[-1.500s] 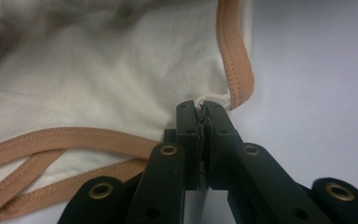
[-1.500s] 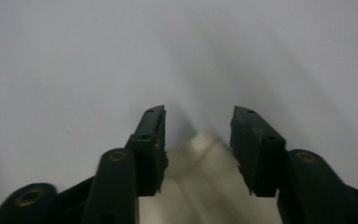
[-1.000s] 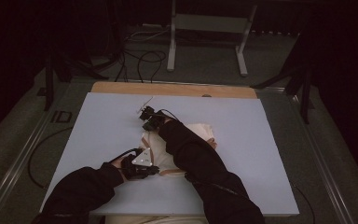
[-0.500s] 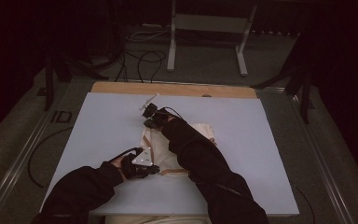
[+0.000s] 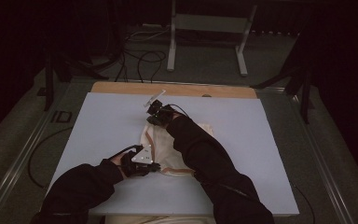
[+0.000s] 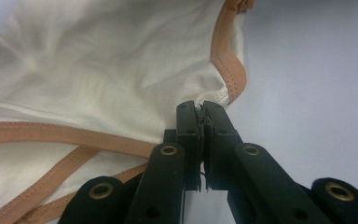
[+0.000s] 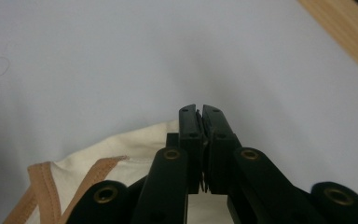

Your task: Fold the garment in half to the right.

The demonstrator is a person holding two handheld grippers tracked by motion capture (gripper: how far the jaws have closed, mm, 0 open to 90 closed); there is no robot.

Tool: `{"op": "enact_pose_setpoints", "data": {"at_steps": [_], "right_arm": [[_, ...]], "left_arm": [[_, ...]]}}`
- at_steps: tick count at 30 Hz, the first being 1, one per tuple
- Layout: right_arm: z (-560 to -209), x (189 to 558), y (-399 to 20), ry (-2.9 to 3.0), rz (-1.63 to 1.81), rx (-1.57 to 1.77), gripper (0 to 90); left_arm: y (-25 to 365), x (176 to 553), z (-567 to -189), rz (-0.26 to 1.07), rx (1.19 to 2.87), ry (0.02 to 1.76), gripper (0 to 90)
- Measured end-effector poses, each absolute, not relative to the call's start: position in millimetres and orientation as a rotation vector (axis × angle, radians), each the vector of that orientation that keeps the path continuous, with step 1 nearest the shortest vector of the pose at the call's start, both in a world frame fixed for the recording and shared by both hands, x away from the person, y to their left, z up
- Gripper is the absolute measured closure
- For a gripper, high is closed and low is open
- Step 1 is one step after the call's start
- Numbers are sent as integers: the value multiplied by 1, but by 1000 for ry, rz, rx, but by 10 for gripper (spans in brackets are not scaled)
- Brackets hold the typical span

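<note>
Both tools pinch the cream garment (image 5: pixel 168 149): left tool (image 6: pixel 201 108) near, right tool (image 7: pixel 200 112) far.

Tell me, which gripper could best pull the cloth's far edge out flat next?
Probably right. The right gripper is shut on the far edge of the cloth, with bare table beyond it. The left gripper pinches the near edge.

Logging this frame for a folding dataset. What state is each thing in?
Garment: cream with tan trim, rumpled on the table.
Left gripper: shut on the garment's edge.
Right gripper: shut, with the garment's edge beneath its jaws; grip unclear.
</note>
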State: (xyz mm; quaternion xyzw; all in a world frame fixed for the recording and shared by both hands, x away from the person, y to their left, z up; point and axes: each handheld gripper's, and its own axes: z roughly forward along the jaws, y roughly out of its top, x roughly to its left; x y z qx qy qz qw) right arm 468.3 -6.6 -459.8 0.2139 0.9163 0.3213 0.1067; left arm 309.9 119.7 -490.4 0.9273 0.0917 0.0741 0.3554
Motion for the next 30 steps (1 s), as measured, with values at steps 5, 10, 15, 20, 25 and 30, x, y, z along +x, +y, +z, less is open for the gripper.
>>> {"op": "enact_pose_setpoints", "data": {"at_steps": [5,10,15,20,25,30], "right_arm": [[-451,467,-20,2675,968,641,880],[-446,465,-30,2663,975,650,879],[-441,464,-45,2641,994,666,879],[-438,462,-55,2623,1006,681,879],[-435,461,-72,2600,1022,713,879],[-433,460,-84,2588,1024,732,878]], "left_arm": [[115,310,-485,197,2391,216,874],[110,311,-483,196,2392,205,874],[104,312,-480,201,2391,189,874],[98,313,-477,206,2393,173,874],[92,314,-474,214,2399,148,874],[88,315,-471,216,2395,144,873]]}}
